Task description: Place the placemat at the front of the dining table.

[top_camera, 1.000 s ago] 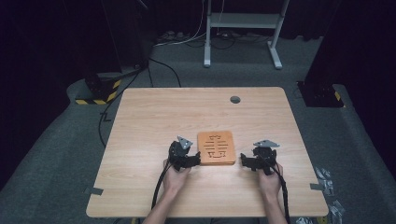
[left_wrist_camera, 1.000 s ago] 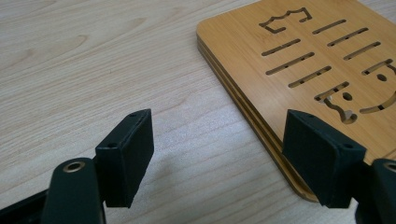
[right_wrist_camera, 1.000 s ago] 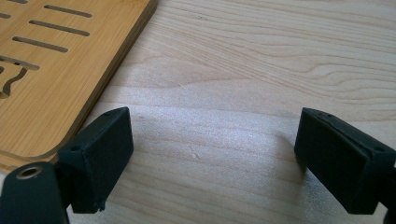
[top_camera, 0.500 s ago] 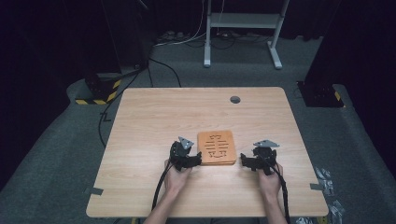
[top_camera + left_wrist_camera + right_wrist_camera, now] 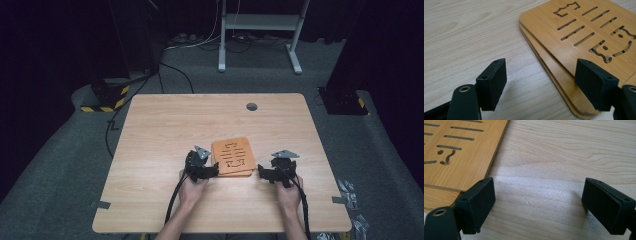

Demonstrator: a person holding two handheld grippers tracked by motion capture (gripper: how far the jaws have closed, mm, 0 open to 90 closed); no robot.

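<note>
Two thin orange-brown wooden boards [image 5: 233, 157] with cut-out slots lie stacked on the table, the upper one [image 5: 586, 37] shifted slightly off the lower. My left gripper [image 5: 214, 170] sits at the stack's near left corner, jaws wide open, one pad [image 5: 596, 83] over the boards' edge and the other [image 5: 492, 83] over bare table. My right gripper [image 5: 260, 173] rests low at the stack's near right corner, open and holding nothing. In the right gripper view the boards [image 5: 461, 152] lie at the upper left, beside its left pad [image 5: 476, 203].
The light wooden table [image 5: 175, 130] has a round grey cable hole [image 5: 251, 106] at the far centre. Black cables trail from both grippers toward the near edge. A white metal frame [image 5: 260, 30] stands on the grey floor behind the table.
</note>
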